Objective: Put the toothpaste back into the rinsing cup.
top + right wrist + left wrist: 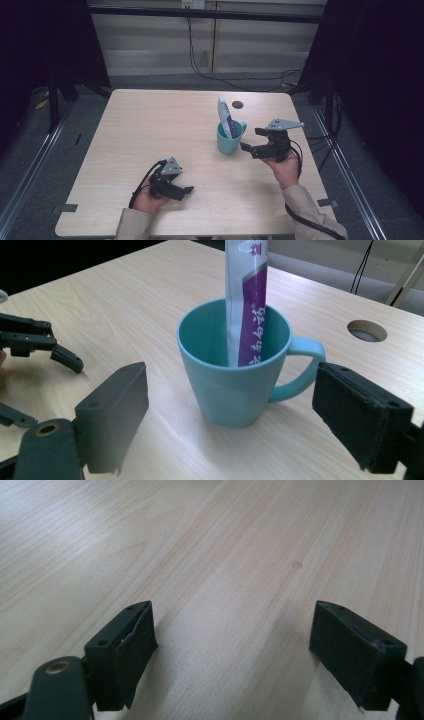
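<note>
Right, we see a teal mug [230,139] standing upright on the wooden surface [150,125], right of centre and a bit toward the far edge; its handle [300,370] points toward the far right corner in the high view, and to the right in the right gripper view; a white and purple sachet [225,117] stands inside the mug, leaning against the wall, its top well above the rim; print on it too small for us to read.

Right gripper [252,141] sits just beside the mug on its right, held in the person's right hand [285,167]; jaws wide apart, nothing between them; in the right gripper view the mug stands ahead of the gap, apart from both pads, the handle near the right-hand one; we see no contact.

Left gripper [186,191] rests low near the front edge of the surface, well apart from the mug, in the left hand [147,200]; jaws also spread wide; the left gripper view shows bare wood grain between them, so it holds nothing.

A round cable hole [237,104] sits in the surface just beyond the mug; it shows behind the handle in the right gripper view; black cables [210,75] run across the floor past the far edge.
</note>
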Demonstrator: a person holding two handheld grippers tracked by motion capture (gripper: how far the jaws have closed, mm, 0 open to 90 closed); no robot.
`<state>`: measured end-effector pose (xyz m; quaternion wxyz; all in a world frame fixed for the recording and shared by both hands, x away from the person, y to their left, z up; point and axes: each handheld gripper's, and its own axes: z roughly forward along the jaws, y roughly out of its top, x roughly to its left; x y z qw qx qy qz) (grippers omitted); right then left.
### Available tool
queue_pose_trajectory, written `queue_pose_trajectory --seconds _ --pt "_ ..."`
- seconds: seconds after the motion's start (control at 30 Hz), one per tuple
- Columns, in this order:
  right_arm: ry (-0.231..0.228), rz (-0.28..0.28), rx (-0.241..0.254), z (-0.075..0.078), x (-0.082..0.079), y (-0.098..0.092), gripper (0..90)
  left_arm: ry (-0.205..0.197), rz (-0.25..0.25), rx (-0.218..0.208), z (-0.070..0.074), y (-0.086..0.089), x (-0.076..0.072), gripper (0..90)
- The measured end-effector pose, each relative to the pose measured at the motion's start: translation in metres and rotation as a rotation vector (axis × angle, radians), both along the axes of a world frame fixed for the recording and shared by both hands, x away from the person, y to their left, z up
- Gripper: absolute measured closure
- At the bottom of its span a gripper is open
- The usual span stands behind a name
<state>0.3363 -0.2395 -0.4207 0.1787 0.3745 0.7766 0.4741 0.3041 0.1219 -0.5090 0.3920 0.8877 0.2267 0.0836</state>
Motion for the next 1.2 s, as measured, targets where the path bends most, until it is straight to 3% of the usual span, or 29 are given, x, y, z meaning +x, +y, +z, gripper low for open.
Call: queue_pose_trajectory --seconds 0.37,1.2 --pt "0.005 -0.008 -0.036 -0.011 -0.013 -0.014 14.2 -0.002 -0.008 0.007 0.000 0.000 0.000 18.1" --pt "0.020 0.020 -0.088 -0.039 -0.034 -0.018 14.4 -0.002 -0.009 0.007 0.000 0.000 0.000 18.1"
